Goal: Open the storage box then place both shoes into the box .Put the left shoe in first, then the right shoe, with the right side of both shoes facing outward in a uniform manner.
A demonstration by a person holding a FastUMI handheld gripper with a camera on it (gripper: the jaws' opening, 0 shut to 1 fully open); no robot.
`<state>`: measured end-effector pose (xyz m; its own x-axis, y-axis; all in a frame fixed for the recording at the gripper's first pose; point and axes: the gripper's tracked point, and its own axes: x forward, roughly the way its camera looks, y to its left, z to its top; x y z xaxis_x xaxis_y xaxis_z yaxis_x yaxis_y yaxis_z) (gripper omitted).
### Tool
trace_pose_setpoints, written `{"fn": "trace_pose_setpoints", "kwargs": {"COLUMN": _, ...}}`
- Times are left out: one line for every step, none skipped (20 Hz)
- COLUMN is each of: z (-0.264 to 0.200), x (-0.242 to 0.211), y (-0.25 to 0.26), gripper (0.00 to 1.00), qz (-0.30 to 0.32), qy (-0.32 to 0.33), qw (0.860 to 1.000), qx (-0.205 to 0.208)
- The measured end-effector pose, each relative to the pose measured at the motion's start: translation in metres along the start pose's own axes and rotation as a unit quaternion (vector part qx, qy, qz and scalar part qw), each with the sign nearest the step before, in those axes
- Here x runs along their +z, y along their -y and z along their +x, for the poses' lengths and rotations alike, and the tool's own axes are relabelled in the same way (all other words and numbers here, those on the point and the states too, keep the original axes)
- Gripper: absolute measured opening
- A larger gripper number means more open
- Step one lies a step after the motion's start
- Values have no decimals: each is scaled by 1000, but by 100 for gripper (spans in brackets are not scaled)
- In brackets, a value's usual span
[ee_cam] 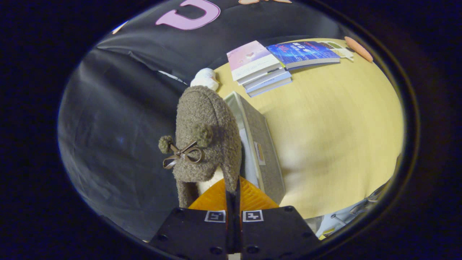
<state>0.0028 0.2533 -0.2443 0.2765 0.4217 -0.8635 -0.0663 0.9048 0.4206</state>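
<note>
Gripper [232,187] fingers clamped on the collar of a fuzzy grey-brown bowed slipper [207,133]; grey fabric storage box [261,144] just beyond them, open-topped

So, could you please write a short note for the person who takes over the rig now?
Gripper: fingers shut on the collar edge of the grey fuzzy shoe, lifted, toe pointing away, bow and pompoms showing.
Storage box: grey, on the yellow table, just beside and beyond the shoe; it seems open.
Another shoe: a white shape behind the held one; I cannot tell.
Done: box apparently opened, one shoe picked up.
Left: set this shoe into the box, then the other if still outside.
</note>
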Motion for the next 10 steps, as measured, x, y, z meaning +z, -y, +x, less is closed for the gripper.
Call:
{"fn": "trace_pose_setpoints", "kwargs": {"z": 6, "x": -2, "y": 3, "gripper": 4, "qz": -5, "qy": 2, "qw": 1000, "qx": -16}}
{"fn": "trace_pose_setpoints", "kwargs": {"z": 10, "x": -4, "y": 4, "gripper": 4, "qz": -9, "qy": 3, "qw": 999, "qx": -33}}
{"fn": "trace_pose_setpoints", "kwargs": {"z": 13, "x": -4, "y": 6, "gripper": 4, "qz": -12, "qy": 6, "qw": 999, "qx": -46}}
{"fn": "trace_pose_setpoints", "kwargs": {"z": 17, "x": -5, "y": 6, "gripper": 4, "qz": -12, "qy": 9, "qw": 998, "qx": -57}}
{"fn": "trace_pose_setpoints", "kwargs": {"z": 20, "x": -6, "y": 9, "gripper": 4, "qz": -13, "qy": 10, "qw": 998, "qx": -68}}
{"fn": "trace_pose_setpoints", "kwargs": {"z": 24, "x": -7, "y": 12, "gripper": 3, "qz": -15, "qy": 9, "qw": 997, "qx": -79}}
{"fn": "trace_pose_setpoints", "kwargs": {"z": 27, "x": -9, "y": 14, "gripper": 4, "qz": -21, "qy": 9, "qw": 996, "qx": -88}}
{"fn": "trace_pose_setpoints", "kwargs": {"z": 29, "x": -10, "y": 15, "gripper": 4, "qz": -24, "qy": 10, "qw": 996, "qx": -91}}
{"fn": "trace_pose_setpoints", "kwargs": {"z": 30, "x": -10, "y": 12, "gripper": 4, "qz": -27, "qy": 13, "qw": 996, "qx": -89}}
{"fn": "trace_pose_setpoints", "kwargs": {"z": 31, "x": -9, "y": 12, "gripper": 7, "qz": -30, "qy": 17, "qw": 995, "qx": -90}}
